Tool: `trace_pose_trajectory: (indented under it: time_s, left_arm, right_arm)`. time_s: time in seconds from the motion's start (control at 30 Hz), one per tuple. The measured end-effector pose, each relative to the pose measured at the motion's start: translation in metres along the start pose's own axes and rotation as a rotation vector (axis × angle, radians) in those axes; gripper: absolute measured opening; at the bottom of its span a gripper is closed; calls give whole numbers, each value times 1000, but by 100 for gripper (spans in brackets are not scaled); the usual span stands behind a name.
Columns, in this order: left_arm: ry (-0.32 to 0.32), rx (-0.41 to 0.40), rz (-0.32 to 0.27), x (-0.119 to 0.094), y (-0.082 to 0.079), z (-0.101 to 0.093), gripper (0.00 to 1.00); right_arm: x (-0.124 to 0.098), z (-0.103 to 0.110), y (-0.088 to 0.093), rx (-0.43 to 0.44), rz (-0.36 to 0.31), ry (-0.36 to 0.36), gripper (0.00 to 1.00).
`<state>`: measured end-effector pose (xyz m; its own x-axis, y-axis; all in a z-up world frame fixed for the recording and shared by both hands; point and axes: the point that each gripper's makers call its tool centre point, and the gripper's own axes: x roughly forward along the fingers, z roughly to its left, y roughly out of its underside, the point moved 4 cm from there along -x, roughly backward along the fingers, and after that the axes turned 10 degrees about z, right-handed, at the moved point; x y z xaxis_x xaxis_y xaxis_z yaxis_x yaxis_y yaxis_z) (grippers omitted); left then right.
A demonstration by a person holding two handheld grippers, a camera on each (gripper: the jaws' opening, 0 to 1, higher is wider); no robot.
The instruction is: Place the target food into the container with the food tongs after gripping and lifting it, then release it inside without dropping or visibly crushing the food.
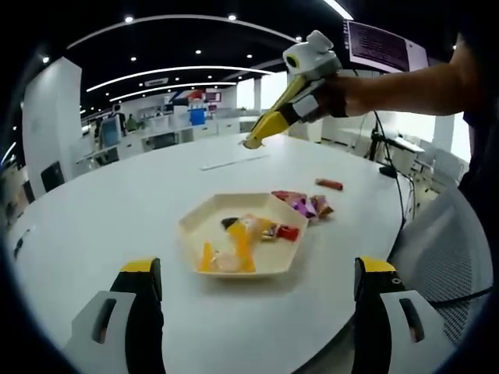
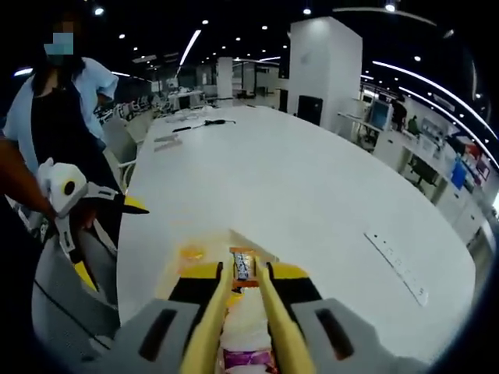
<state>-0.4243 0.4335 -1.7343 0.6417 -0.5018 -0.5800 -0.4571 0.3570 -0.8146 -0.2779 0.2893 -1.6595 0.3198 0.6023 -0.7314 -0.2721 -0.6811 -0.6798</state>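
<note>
Left gripper view: cream tray [image 1: 199,226] at frame centre on white table [image 1: 117,202], holding small wrapped snacks [image 1: 248,234]; light, crinkly, slippery, best pinched mid-wrapper. Left gripper [image 1: 261,284] fingers stood apart. Right gripper [image 2: 245,292] fingers held tongs [image 2: 209,327] near-closed over the tray.

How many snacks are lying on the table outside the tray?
2 that I can tell: a pink packet pile touching the tray, and a red one farther off. The pile may hide more.
</note>
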Motion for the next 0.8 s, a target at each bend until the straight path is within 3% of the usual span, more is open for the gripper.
trace_pose_trajectory:
  time_s: [0.43, 0.8]
  left_arm:
    - [-14, -7, -13, -2, -1, 3, 100]
    - [-18, -9, -15, -2, -1, 4, 99]
  right_arm:
    - [14, 18, -21, -27, -31, -29, 24]
    - [7, 22, -28, -21, -60, -55, 27]
